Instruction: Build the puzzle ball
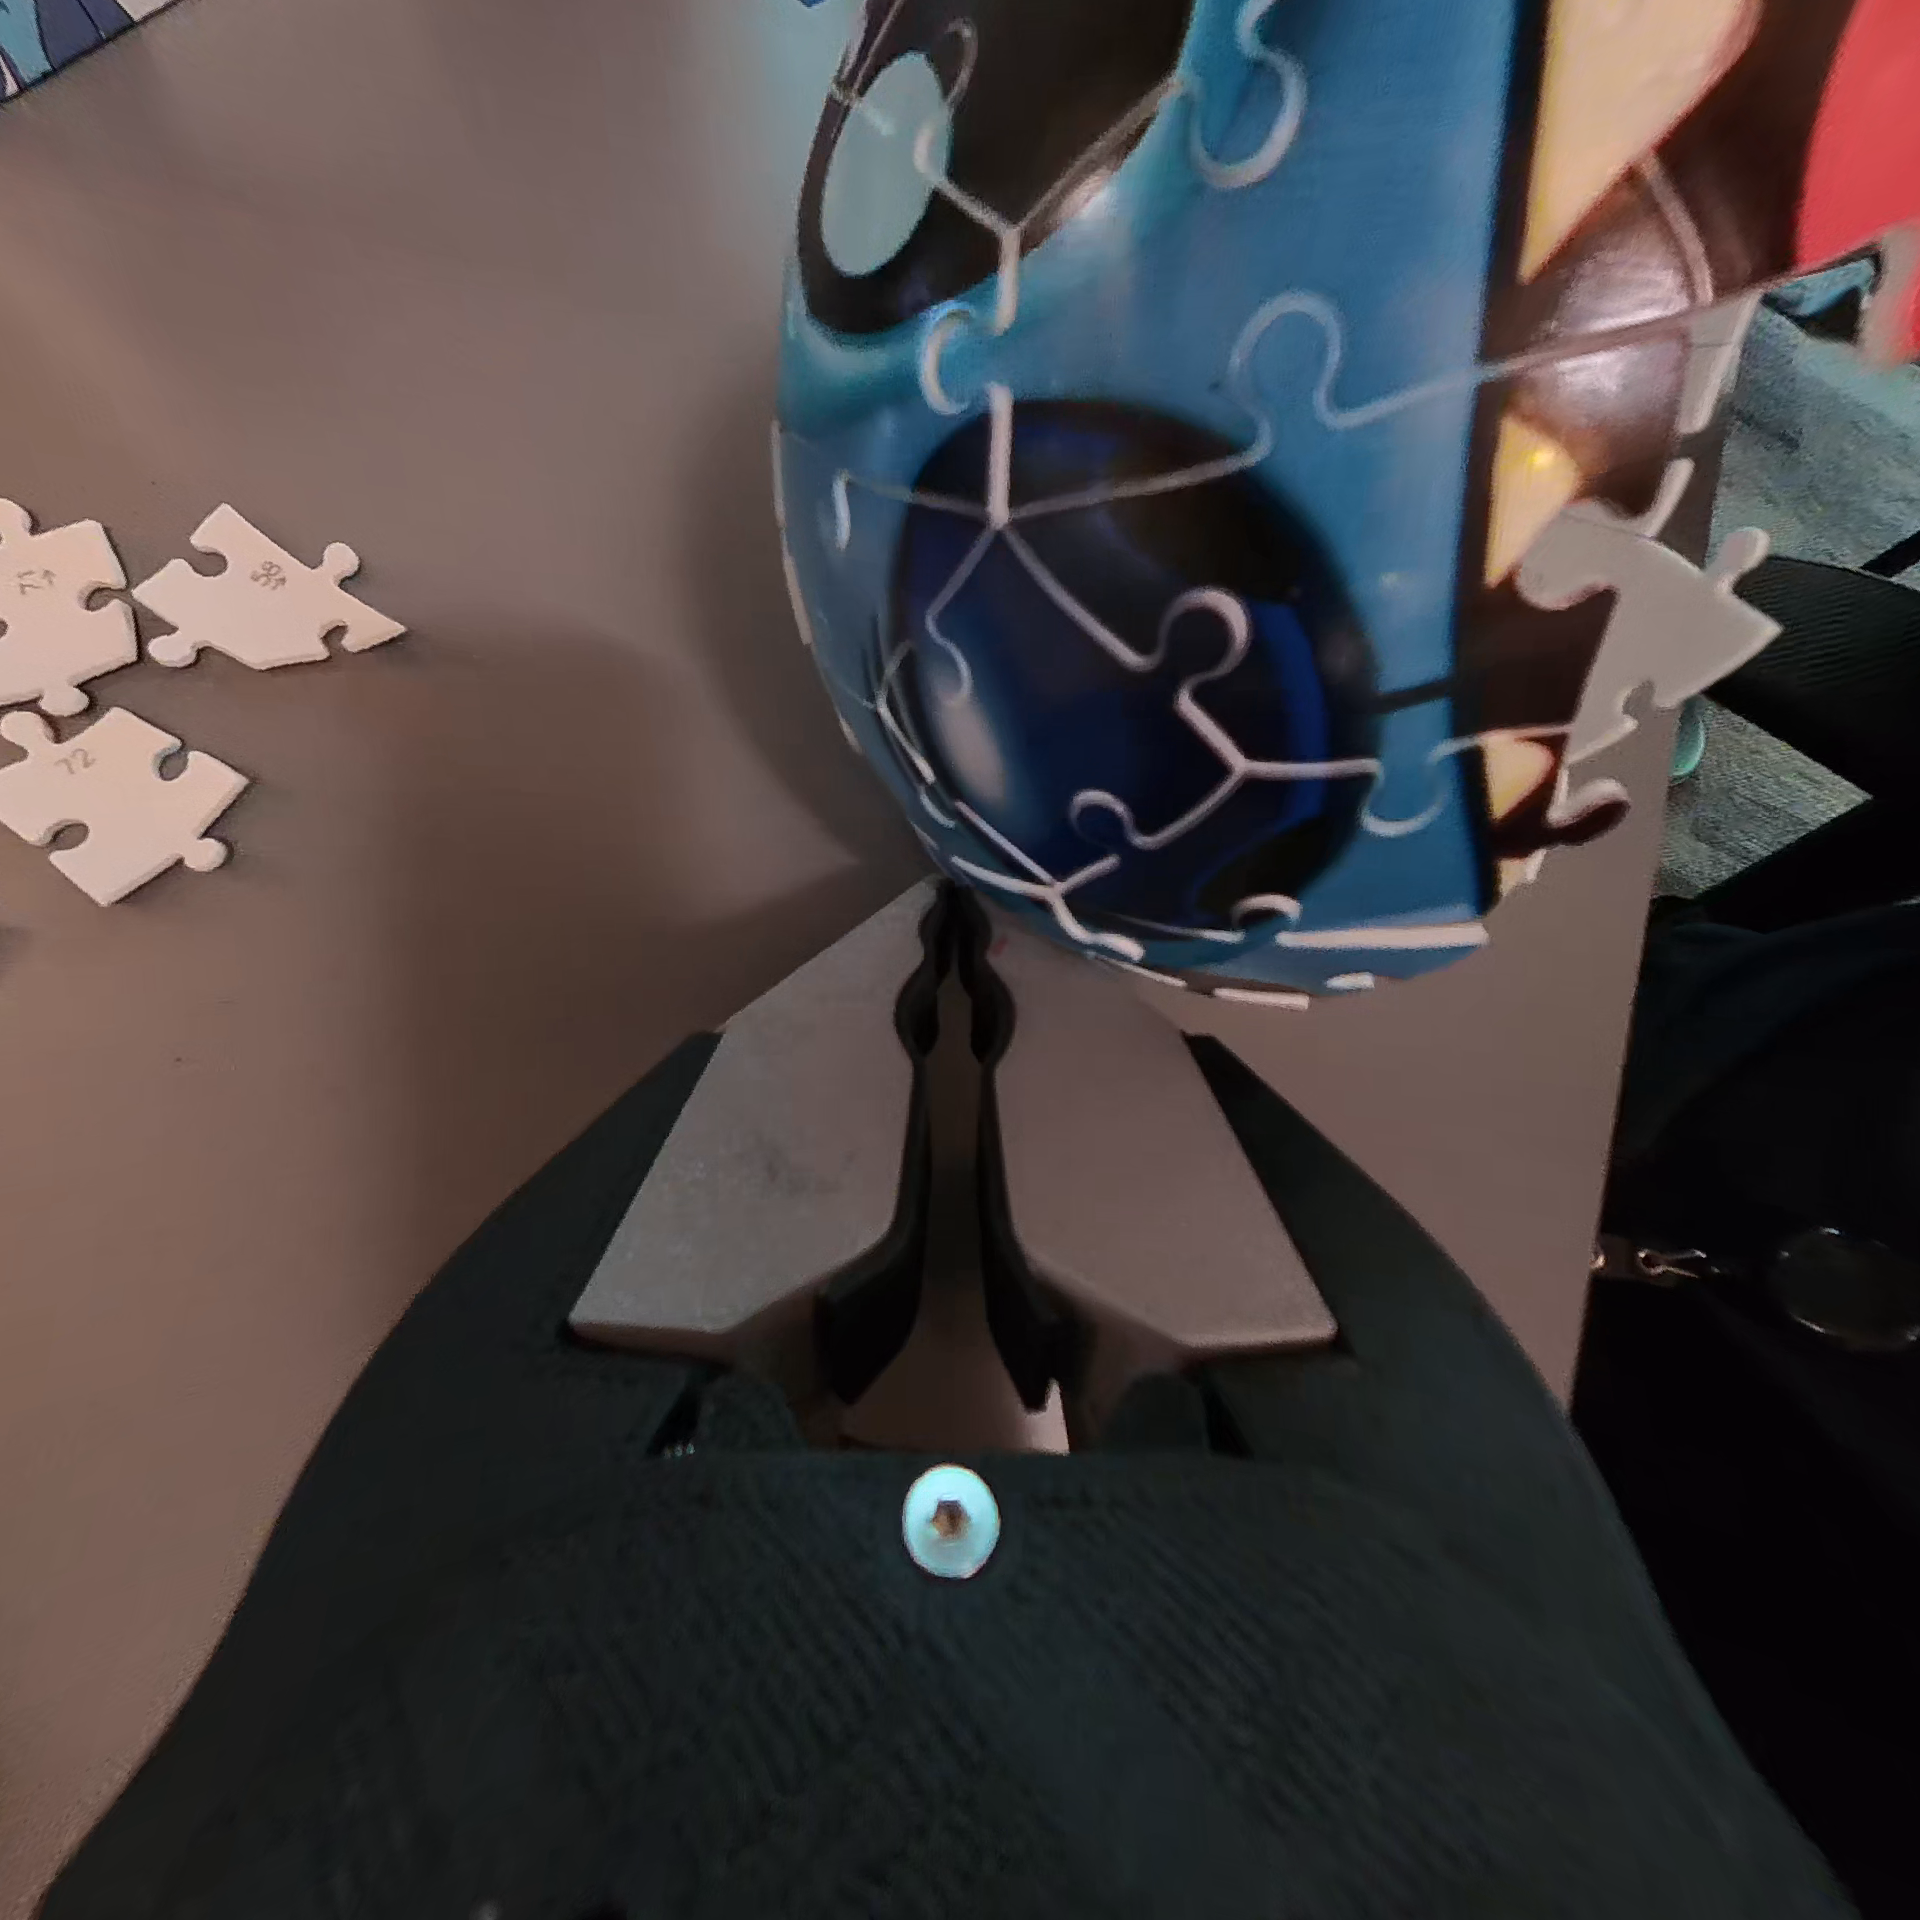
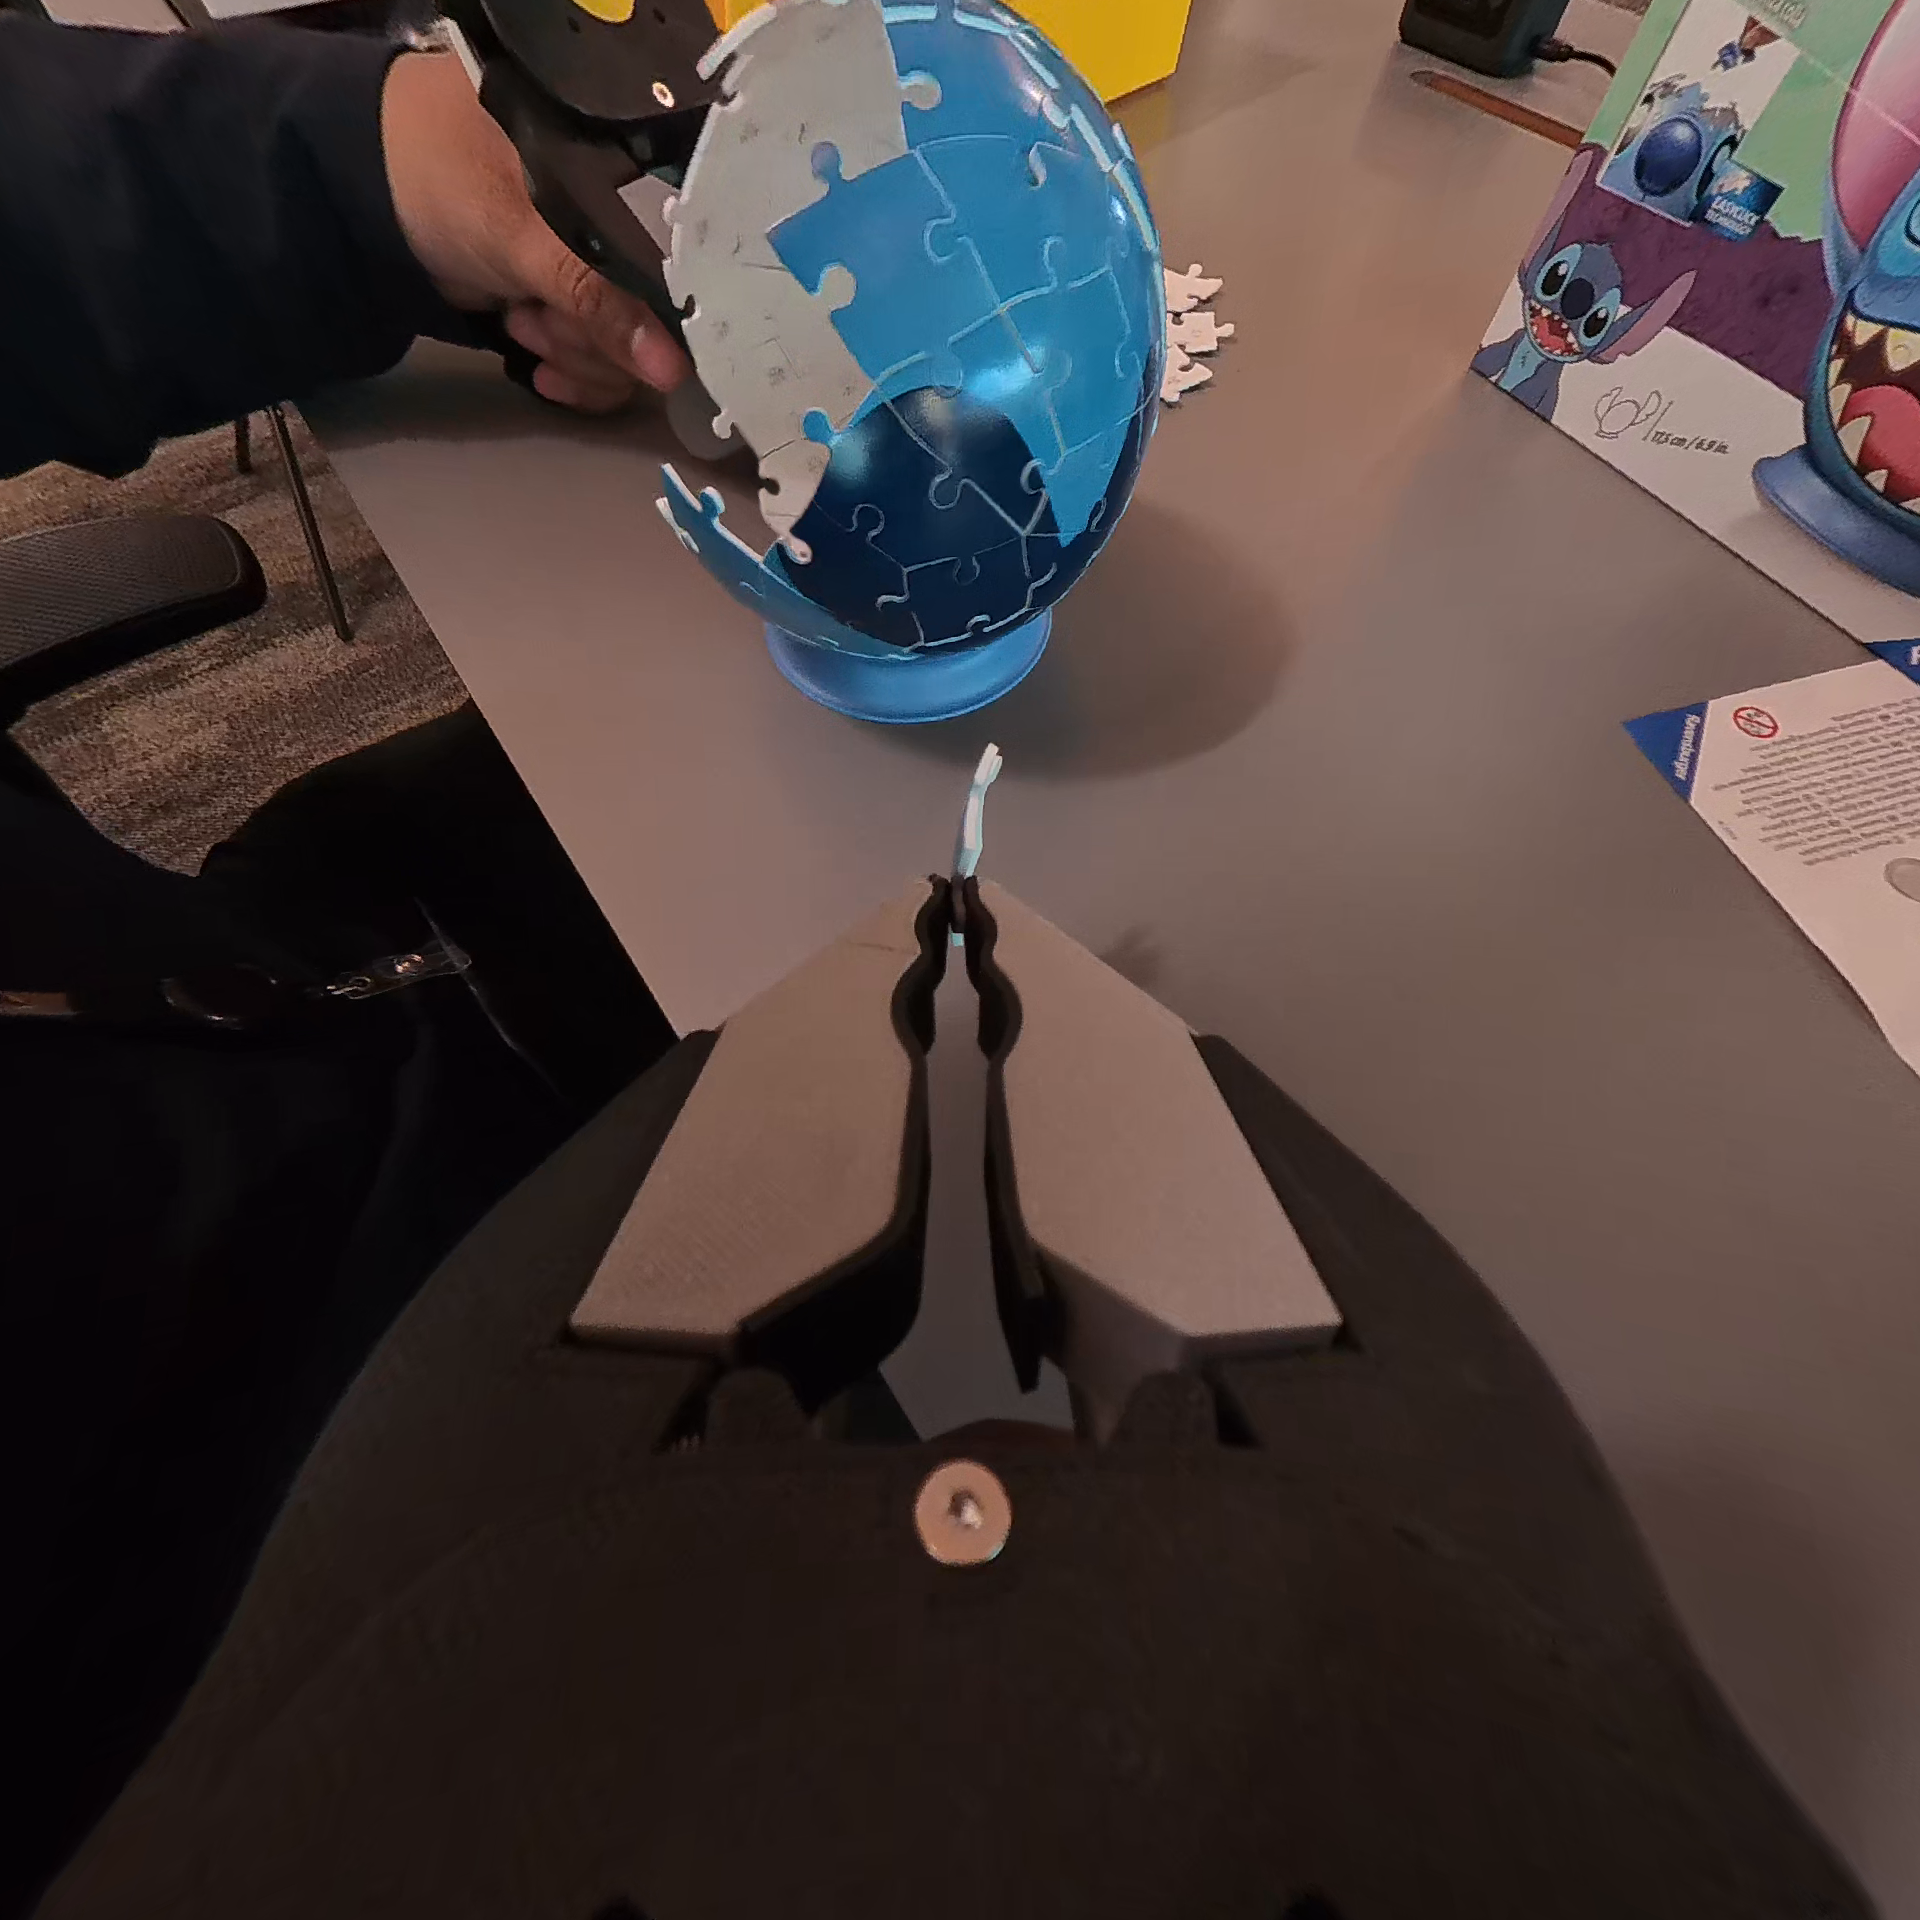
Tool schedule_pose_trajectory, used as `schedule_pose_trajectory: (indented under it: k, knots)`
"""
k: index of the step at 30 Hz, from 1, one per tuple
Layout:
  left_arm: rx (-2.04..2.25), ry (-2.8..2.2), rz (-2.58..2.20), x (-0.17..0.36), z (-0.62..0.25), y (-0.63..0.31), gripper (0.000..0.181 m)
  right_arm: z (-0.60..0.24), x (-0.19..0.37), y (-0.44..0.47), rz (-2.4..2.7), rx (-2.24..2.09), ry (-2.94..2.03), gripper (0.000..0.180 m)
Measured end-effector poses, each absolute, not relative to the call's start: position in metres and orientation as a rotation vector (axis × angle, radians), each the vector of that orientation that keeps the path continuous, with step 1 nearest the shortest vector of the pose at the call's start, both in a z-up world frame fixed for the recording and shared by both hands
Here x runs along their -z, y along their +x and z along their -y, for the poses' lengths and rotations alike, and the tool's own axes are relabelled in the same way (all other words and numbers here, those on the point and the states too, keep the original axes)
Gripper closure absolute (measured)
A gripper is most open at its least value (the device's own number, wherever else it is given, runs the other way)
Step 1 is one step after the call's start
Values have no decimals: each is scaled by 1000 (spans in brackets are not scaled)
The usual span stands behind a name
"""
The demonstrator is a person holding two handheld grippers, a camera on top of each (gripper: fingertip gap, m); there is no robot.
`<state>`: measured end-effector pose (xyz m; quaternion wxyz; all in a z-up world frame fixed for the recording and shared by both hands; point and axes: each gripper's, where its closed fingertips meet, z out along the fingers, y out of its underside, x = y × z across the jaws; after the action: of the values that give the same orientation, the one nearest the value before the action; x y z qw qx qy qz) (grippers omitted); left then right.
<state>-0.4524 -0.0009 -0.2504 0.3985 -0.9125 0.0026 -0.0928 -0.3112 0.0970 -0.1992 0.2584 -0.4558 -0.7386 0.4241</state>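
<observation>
The partly built blue puzzle ball (image 2: 997, 312) stands tilted on its blue stand (image 2: 904, 681). Its open side, with white piece backs, faces left. My right gripper (image 2: 956, 894) is shut on a thin light blue puzzle piece (image 2: 977, 805), seen edge-on, held above the table just short of the stand. My left gripper (image 1: 954, 920) is shut, its tips pinched at the lower rim of the ball (image 1: 1143, 644). In the right wrist view it shows behind the ball (image 2: 613, 104), held by a hand (image 2: 499, 249).
Three white face-down pieces (image 1: 270, 603) lie on the grey table (image 1: 416, 312) at the left. More loose pieces (image 2: 1195, 322) lie behind the ball. The puzzle box (image 2: 1714, 260), an instruction sheet (image 2: 1818, 821) and a yellow box (image 2: 1122, 42) are to the right and back. The table edge (image 2: 499, 727) runs along the left. Some 20 cm of space lies between my two pairs of fingers.
</observation>
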Motion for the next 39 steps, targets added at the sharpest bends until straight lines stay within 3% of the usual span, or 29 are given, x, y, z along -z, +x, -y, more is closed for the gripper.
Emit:
schedule_pose_trajectory:
  k: [15,39]
  knots:
    - [259,-2299,134,250,-2,-413,181,-94,188,-301,2087,-921,-996,180]
    - [272,-2178,18,229,35,-391,181,-15,177,-332,2122,22,-280,180]
